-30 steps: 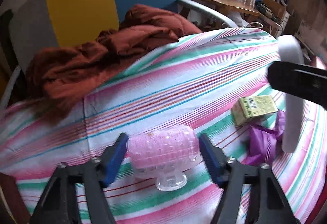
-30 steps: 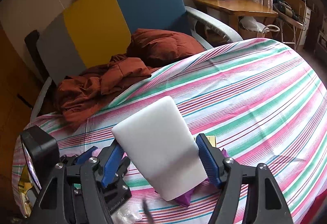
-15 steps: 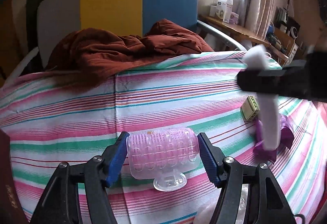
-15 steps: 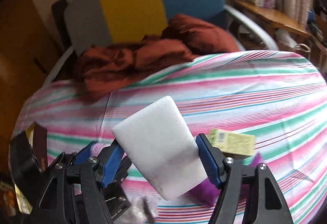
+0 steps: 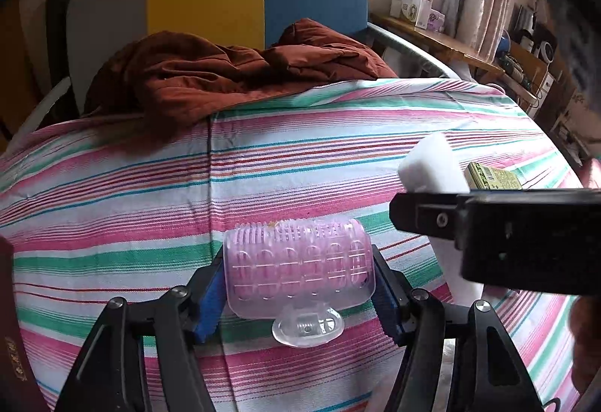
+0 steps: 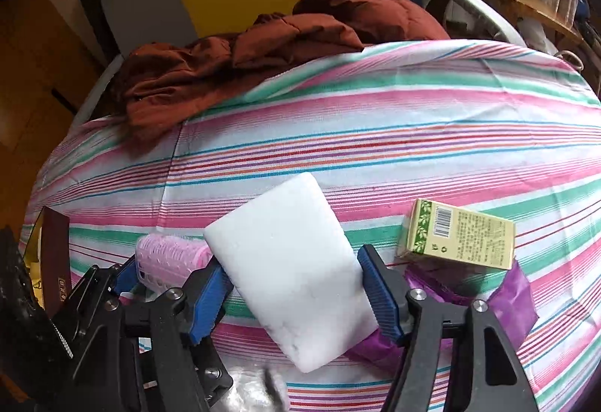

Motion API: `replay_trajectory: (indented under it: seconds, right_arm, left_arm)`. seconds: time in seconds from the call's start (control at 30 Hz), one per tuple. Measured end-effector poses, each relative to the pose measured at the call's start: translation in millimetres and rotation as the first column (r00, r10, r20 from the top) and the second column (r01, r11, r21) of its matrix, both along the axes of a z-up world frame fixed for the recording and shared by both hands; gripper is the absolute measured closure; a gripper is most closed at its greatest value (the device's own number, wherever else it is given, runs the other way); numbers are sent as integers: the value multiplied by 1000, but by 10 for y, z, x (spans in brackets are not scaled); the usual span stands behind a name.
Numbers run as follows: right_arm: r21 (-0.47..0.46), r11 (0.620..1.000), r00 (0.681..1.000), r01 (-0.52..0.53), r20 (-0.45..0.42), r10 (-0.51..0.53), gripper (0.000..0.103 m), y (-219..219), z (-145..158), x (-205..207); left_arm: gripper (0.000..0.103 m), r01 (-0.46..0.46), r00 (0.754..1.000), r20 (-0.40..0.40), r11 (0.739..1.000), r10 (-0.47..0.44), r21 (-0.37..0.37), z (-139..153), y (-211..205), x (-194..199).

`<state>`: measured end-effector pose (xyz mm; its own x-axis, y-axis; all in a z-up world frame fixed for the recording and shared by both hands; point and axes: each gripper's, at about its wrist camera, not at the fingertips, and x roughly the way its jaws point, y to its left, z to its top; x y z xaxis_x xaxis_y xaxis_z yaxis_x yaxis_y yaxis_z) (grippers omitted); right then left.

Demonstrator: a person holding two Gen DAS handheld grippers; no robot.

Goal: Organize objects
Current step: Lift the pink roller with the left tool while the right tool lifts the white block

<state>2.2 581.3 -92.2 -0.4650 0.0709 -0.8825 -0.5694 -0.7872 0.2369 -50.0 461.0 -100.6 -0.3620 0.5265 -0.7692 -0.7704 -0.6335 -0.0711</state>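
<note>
Left tongs (image 5: pixel 298 293) closing, right tongs (image 6: pixel 295 290) closing — both angled down

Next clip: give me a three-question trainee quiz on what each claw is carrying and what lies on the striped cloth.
1. True or false: the left claw grips a pink hair roller.
2. What does the right claw grip: A a white sponge block, B a green box, C a purple wrapper?
3. Fill in: the yellow-green box on the striped cloth lies partly on a ______ wrapper.

Key: 1 true; 2 A; 3 purple.
</note>
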Motion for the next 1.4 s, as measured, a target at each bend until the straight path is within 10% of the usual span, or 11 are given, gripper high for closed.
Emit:
replay_trajectory:
  seconds: [0.83,1.4]
  right_arm:
    - [89,992,994,-85,83,77,36,-194,-99,-43]
    - [67,997,998,-46,-40,48,38,-122,61,-51]
  left_arm:
    - [38,-4,999,-47,1000,3,-25,-17,21,39]
    - [39,-44,998,-41,999,44,12,44,-129,55]
